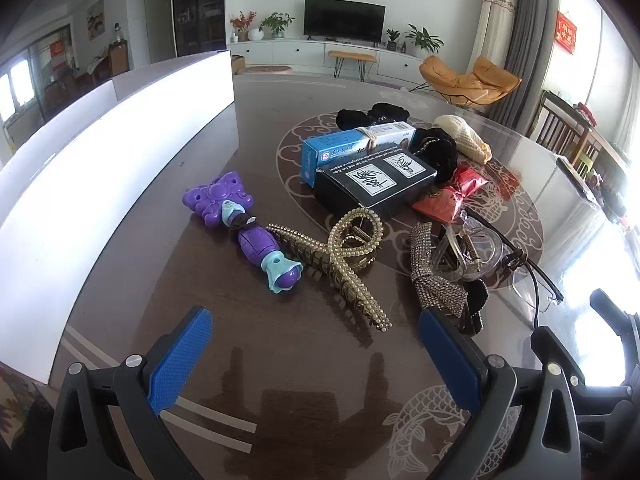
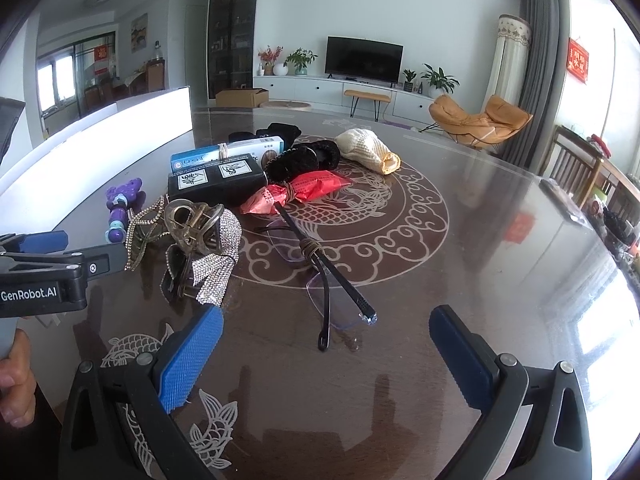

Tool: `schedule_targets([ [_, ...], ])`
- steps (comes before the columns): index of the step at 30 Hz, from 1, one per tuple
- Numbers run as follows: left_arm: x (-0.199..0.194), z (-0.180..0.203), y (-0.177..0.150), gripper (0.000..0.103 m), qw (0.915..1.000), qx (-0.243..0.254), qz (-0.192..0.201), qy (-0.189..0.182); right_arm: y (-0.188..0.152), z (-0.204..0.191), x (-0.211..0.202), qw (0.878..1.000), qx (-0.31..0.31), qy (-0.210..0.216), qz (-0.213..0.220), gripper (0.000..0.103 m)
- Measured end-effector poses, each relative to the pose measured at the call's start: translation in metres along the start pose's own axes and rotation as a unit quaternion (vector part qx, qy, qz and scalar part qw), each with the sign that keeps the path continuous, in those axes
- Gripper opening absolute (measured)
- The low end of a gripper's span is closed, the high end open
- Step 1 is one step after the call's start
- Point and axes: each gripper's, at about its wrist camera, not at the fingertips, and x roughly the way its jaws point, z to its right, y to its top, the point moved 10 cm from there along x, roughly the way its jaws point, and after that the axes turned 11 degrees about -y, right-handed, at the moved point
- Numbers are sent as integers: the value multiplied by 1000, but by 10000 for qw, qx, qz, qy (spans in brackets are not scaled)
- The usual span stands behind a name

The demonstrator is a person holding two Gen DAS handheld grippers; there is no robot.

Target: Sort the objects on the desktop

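So: dark glossy desk [image 1: 328, 368] with a pale carp-and-cloud inlay carries a loose pile near its middle; long white bin [image 1: 100, 184] runs along its left side. Largest in the pile, black box [image 1: 372, 184] with two white labels lies against the blue-white carton [image 1: 348, 148] tied with string. Behind and right of them: black fuzzy fabric [image 2: 304, 158], cream knit pouch [image 2: 366, 148], red wrapped packet [image 2: 296, 192]. Purple butterfly toy [image 1: 240, 228] lies left of the pile, touching the gold pearl claw clip [image 1: 344, 256]. Right of that, clear claw clip [image 1: 468, 252] sits on the rhinestone bow clip [image 1: 432, 276]. Folded eyeglasses [image 2: 320, 276] with a cord around the temples lie nearest the right tongs. Left tongs [image 1: 316, 356] spread wide, holding nothing, just short of the clips. Right tongs [image 2: 326, 356] spread wide, holding nothing, eyeglass temple tips just ahead of them
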Motion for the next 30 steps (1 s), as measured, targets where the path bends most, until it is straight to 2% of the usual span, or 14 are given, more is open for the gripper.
schedule_targets([
  [7,6,-2,-4,103,9999,-3,-132,59,-2,-8,2,9999,-109,111,-49,103],
  [16,21,-14,-14,103,9983,-240,-512,118,-8,-24,16,9978,-386,356,-395,103],
  [21,35,-13,-16,103,9969,-41,-724,300,-6,-35,22,9953,-612,538,-530,103],
  [24,36,-14,-14,103,9971,-33,-709,292,-4,-44,22,9936,-736,680,-529,103],
  [28,39,-14,-10,103,9971,50,-717,241,-4,-54,35,9911,-1053,548,-611,103],
  [30,43,-14,-4,103,9972,196,-703,139,2,-54,43,9909,-1018,599,-648,103],
])
